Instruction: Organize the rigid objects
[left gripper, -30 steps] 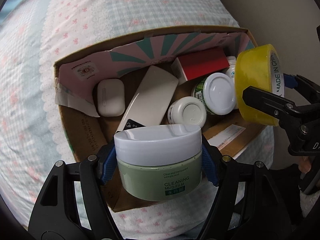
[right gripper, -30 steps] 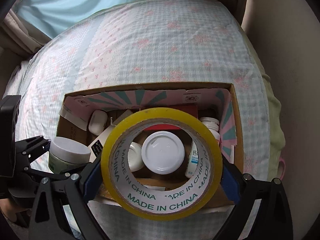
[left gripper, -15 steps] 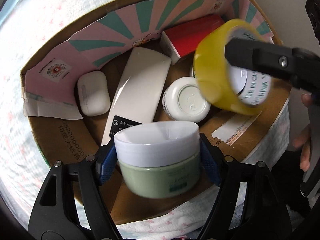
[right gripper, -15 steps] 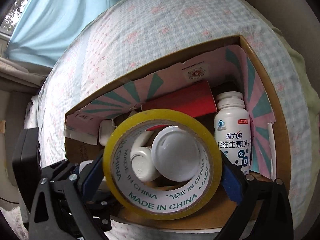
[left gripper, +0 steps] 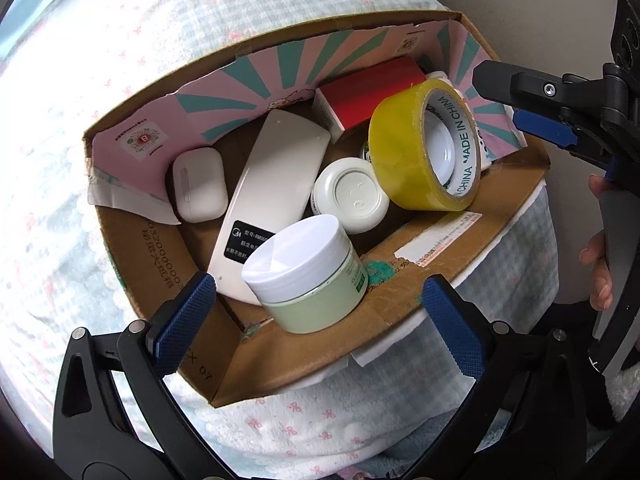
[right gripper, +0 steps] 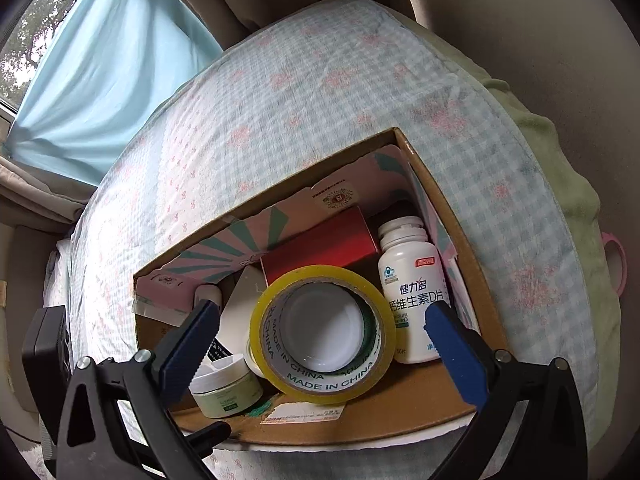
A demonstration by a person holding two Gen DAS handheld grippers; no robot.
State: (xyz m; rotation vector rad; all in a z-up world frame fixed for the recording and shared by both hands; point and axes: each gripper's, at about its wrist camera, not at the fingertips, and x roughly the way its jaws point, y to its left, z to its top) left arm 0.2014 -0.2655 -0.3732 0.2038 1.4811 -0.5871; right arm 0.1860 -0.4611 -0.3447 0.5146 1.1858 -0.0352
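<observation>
A cardboard box (left gripper: 472, 256) sits on a checked bedspread. The green cream jar with a white lid (left gripper: 308, 276) rests tilted inside its near wall; it also shows in the right wrist view (right gripper: 224, 388). My left gripper (left gripper: 316, 304) is open just above it. The yellow tape roll (left gripper: 424, 148) leans on a white-capped jar in the box; it also shows in the right wrist view (right gripper: 324, 332). My right gripper (right gripper: 320, 328) is open around it, not touching.
Also in the box: a white earbud case (left gripper: 198, 184), a white remote (left gripper: 272, 196), a red carton (left gripper: 372, 96), a small white jar (left gripper: 352, 196) and a white pill bottle (right gripper: 412, 292). A wall stands to the right, curtains at the back left (right gripper: 100, 80).
Both grippers opened. The green jar dropped from the left gripper into the box's near side. The tape roll left the right gripper and now leans inside the box.
</observation>
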